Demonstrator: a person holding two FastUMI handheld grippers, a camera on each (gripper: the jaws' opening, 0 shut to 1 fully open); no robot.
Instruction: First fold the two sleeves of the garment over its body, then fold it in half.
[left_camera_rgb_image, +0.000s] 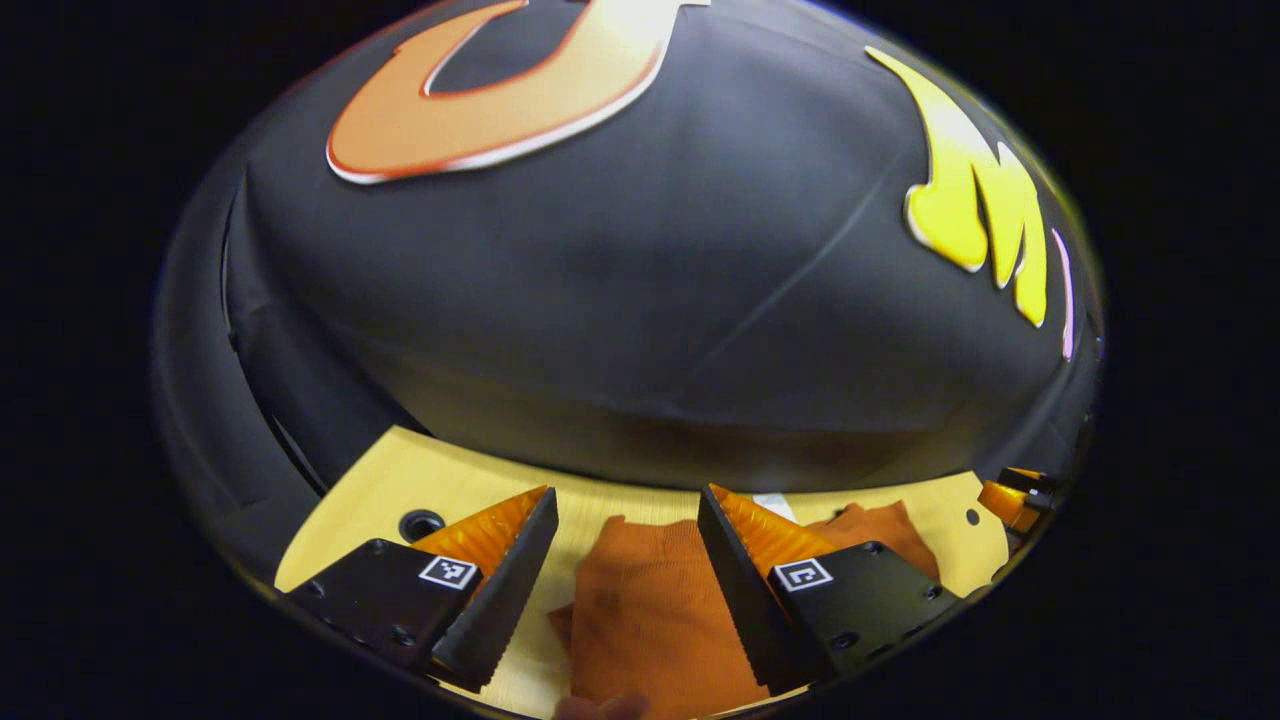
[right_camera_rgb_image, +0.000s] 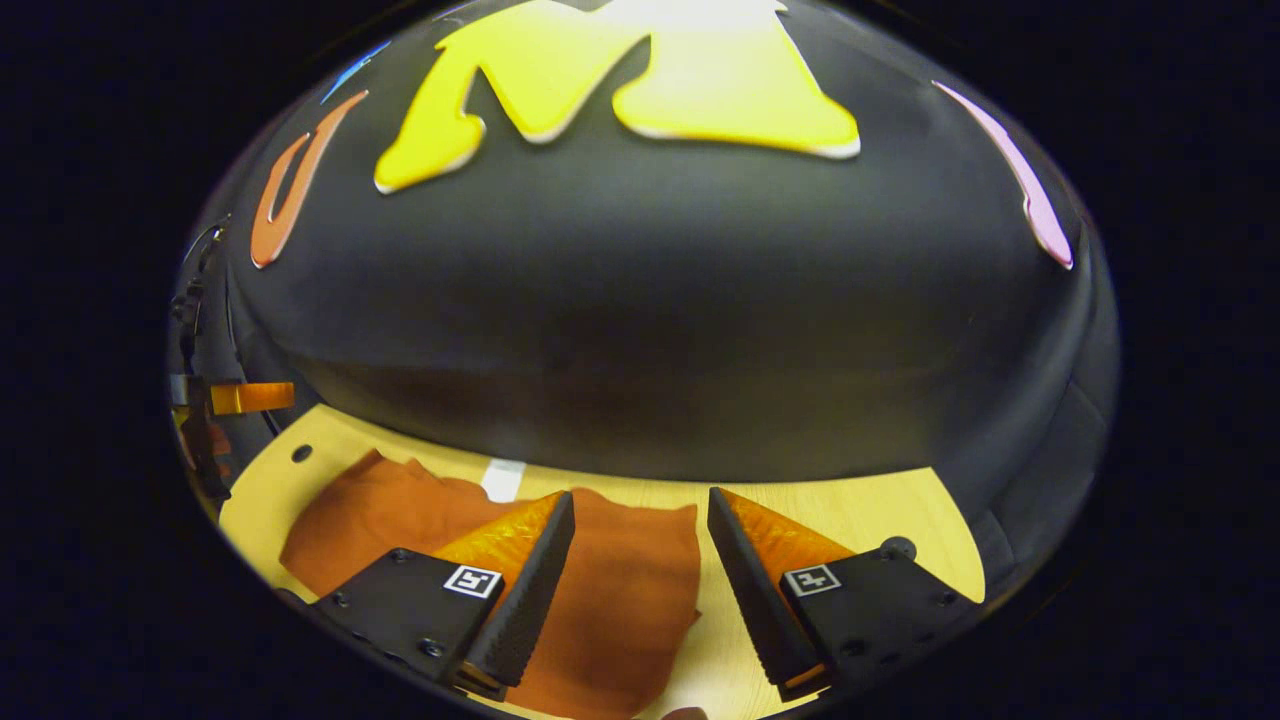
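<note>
Garment (left_camera_rgb_image: 650, 600) cut off at lower edge; sleeves indistinguishable.

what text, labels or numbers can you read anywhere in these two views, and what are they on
No readable words, brands or numbers on the garment or the table.
Left gripper: a square coded marker on each finger mount, a pattern, not text.
Right gripper: the same kind of markers, no text.

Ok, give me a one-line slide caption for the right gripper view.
Open right gripper poised above the rust-orange garment lying on the pale wooden table.
</note>
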